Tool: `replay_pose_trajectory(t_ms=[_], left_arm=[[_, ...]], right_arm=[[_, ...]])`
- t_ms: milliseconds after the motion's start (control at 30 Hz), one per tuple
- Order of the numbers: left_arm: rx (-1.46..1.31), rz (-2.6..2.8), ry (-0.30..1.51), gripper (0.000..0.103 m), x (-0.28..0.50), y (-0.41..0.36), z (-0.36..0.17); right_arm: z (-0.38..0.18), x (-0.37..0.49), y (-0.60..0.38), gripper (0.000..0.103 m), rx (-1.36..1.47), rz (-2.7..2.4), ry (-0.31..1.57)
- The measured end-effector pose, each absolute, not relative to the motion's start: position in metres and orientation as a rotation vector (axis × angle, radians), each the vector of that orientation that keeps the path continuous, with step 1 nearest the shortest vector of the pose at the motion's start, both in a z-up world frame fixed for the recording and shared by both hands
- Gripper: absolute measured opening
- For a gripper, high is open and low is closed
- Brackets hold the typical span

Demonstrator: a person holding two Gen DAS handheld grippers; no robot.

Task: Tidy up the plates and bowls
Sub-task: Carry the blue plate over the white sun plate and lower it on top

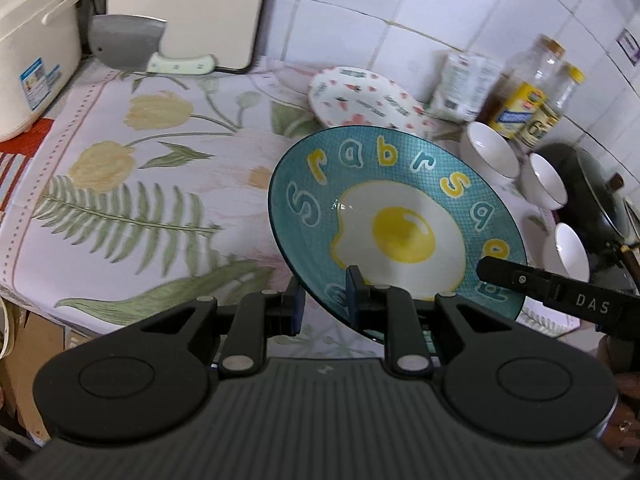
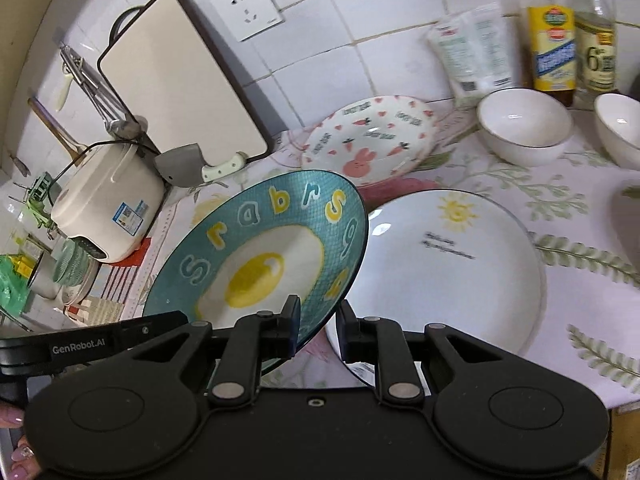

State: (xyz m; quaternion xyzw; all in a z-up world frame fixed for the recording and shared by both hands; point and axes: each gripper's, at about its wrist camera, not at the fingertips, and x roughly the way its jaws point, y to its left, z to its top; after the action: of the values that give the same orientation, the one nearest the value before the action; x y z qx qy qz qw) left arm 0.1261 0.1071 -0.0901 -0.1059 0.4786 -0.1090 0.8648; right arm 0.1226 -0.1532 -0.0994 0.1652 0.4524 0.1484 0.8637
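Two grippers, left [image 1: 326, 300] and right [image 2: 318, 320], each narrowly parted and clamped on teal plate [image 1: 396, 216] rim, tilted above tablecloth [image 1: 160, 184], beside white plate [image 2: 448, 272].

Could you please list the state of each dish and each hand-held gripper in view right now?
Teal egg plate: lifted, tilted, held at its rim.
Left hand-held gripper: shut on teal egg plate.
Right hand-held gripper: straddles the same rim; grip unclear.
White sun plate: flat on the cloth.
Bunny plate: resting on the cloth.
White bowls: upright, empty.
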Motion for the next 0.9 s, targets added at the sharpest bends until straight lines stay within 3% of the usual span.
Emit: replay_pose_trajectory(t_ms=[300, 900], left_arm=[[-0.236, -0.282, 1.033, 0.019, 0.115, 0.071, -0.090], [-0.288, -0.289, 1.169, 0.019, 0.150, 0.025, -0.151]], right_arm=[[-0.092, 0.101, -0.192, 0.023, 0.317, 0.278, 0.951], [-0.137, 0.121, -0.232, 0.024, 0.341, 0.169, 1.040]])
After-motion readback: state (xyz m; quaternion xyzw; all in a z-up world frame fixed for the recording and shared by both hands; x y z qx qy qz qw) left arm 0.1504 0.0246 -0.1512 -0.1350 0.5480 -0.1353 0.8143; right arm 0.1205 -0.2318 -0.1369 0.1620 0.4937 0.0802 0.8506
